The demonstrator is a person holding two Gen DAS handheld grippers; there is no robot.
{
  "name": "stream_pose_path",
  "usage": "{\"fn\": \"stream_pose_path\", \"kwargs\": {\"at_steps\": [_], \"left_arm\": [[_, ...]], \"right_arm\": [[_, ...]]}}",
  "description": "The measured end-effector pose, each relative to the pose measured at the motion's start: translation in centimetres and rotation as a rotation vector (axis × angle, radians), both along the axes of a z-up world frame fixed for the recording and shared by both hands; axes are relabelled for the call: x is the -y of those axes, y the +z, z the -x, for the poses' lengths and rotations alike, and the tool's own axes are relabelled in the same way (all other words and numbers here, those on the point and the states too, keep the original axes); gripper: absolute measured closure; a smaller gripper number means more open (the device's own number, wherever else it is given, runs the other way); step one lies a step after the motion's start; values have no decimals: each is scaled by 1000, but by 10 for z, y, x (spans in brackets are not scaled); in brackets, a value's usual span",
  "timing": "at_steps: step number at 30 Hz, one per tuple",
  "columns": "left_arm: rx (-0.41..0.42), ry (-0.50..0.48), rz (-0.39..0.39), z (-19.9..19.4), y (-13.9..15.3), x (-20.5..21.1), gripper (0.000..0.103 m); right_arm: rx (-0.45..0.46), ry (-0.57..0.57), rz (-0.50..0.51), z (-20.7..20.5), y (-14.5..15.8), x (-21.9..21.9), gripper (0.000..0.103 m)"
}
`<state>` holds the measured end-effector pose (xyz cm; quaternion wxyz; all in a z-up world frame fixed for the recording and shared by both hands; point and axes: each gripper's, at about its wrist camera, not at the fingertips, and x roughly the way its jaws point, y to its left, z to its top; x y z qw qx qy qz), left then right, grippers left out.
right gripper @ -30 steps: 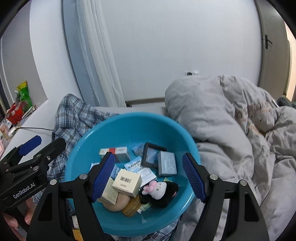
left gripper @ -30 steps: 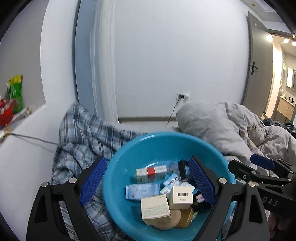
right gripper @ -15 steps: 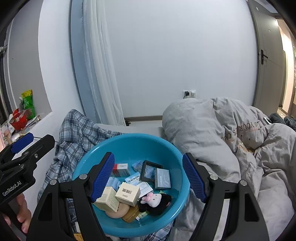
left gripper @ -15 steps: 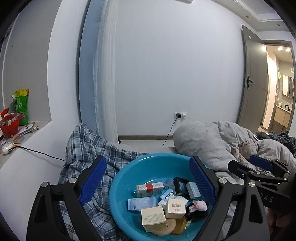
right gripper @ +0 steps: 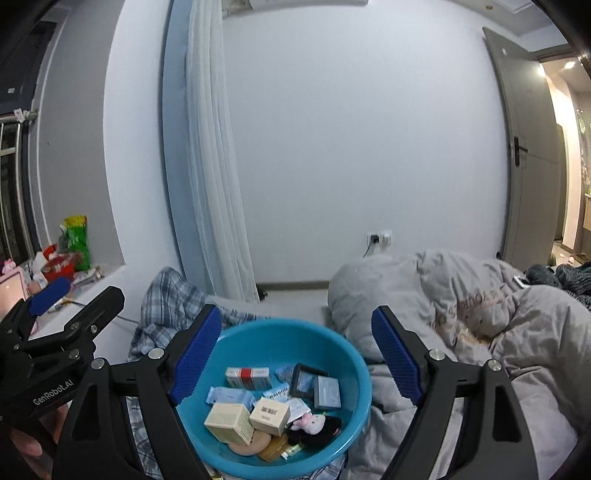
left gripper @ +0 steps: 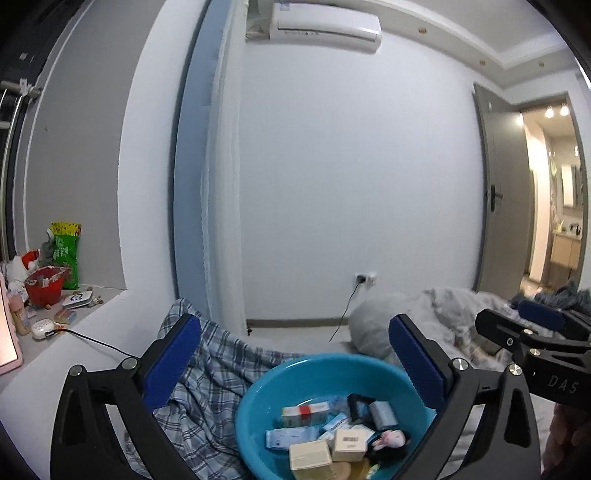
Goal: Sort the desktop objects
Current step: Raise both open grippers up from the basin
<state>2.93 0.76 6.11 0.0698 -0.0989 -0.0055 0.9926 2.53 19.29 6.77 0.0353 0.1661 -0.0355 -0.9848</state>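
Where the bed meets the wall, a blue plastic basin (right gripper: 343, 354) sits on a plaid blanket (right gripper: 162, 295), with a rumpled grey duvet (right gripper: 461, 314) just beside it on the right; inside the basin lie the objects to be sorted: cream cardboard boxes (right gripper: 229, 422), a red-and-white carton (right gripper: 247, 377), a blue sachet (right gripper: 229, 397), a black frame (right gripper: 306, 380), a round tan compact (right gripper: 249, 443) and a small plush toy (right gripper: 314, 422). Left gripper (left gripper: 295, 363): jaws opening, blue pads wide apart, nothing between them, raised above the basin; right gripper (right gripper: 295, 354): jaws likewise opening, empty, framing the basin from above. Room: white wall with a wall socket (left gripper: 365, 277) and trailing cable; sheer curtain (right gripper: 214, 166); air conditioner (left gripper: 325, 24) near the ceiling; grey door (left gripper: 495, 192) ajar onto a lit hallway; window ledge (left gripper: 96, 314) at left carrying a red container (left gripper: 44, 286), a green bag (left gripper: 66, 254) and small clutter.
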Motion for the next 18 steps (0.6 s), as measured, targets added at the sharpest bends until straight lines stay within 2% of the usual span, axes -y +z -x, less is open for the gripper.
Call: {"fn": "stream_pose_path", "kwargs": {"at_steps": [8,12,18], "left_arm": [[-86,9,-32,-35,28,13,0],[-75,8,-24,-44,35,13,0],[-124,5,-16,-64,45,13,0]], "right_arm": [[-115,-19,-4,-35,28,-4,2],[-150,-33,2,-46,35,-6,1],[-173,-30,15,-58,42,-8,1]]}}
